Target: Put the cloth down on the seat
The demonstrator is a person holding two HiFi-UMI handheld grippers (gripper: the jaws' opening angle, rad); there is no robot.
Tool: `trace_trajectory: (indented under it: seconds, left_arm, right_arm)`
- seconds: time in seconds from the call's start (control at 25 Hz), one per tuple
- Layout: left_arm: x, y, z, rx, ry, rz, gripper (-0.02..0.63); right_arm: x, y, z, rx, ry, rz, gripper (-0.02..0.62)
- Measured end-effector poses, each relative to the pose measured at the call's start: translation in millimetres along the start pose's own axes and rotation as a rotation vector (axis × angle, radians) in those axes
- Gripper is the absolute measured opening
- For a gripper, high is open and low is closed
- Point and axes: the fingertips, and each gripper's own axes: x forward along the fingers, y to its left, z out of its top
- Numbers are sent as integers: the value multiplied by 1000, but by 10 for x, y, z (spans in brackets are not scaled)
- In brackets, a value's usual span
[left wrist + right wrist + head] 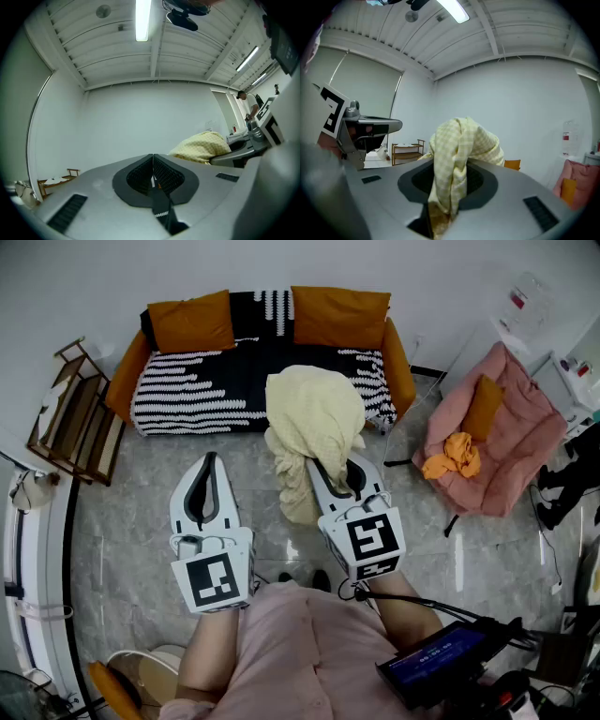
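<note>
A pale yellow checked cloth hangs bunched from my right gripper, which is shut on it and held up in front of the sofa. In the right gripper view the cloth drapes over and between the jaws. The seat, a sofa with a black-and-white striped cover and orange cushions, stands against the far wall, with the cloth overlapping its right front part in the head view. My left gripper is held to the left, shut with nothing in it; its jaws meet in the left gripper view, where the cloth shows to the right.
A pink armchair with an orange cushion and orange cloth stands at the right. A wooden shelf rack is at the left wall. A stool sits at the lower left. Grey tiled floor lies before the sofa.
</note>
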Motion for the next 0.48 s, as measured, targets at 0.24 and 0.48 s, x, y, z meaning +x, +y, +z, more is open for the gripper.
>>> trace_trajectory:
  seconds: [0.24, 0.48]
  left_arm:
    - [23, 7, -15, -29, 5, -8, 11]
    - [51, 151, -120, -38, 11, -24, 11]
  right_arm:
    - [29, -2, -32, -1, 4, -11, 103]
    - [127, -4, -37, 38, -10, -47, 103]
